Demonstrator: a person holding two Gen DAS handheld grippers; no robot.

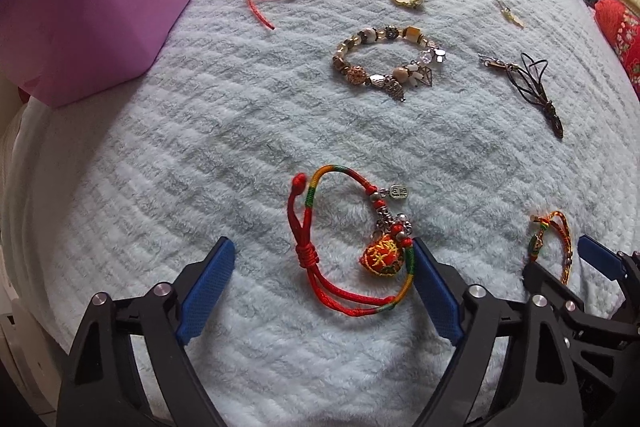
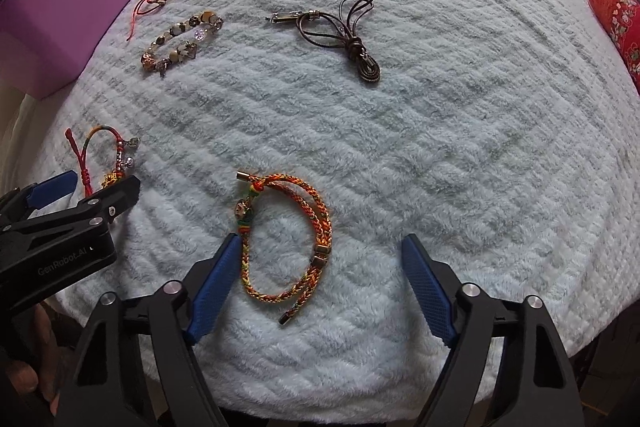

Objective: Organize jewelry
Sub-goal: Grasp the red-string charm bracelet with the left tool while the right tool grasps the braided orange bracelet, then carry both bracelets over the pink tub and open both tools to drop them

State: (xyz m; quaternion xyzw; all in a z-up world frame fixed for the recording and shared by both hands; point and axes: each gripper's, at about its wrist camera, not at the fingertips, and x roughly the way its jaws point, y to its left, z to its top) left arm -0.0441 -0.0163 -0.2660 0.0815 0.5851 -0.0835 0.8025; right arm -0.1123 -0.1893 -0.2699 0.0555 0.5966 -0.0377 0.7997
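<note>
- Left wrist view: the left gripper [image 1: 322,285] straddles the red cord bracelet [image 1: 316,255] on the white fleece blanket [image 1: 200,147], jaws released though one pad touches the embroidered charm [image 1: 382,254]. Light and floppy; best pinched at the knot.
- Right wrist view: the right gripper [image 2: 320,285] stands unclenched around the braided bracelet [image 2: 288,247]. Limp; probably best held near its metal clasp [image 2: 322,254].
</note>
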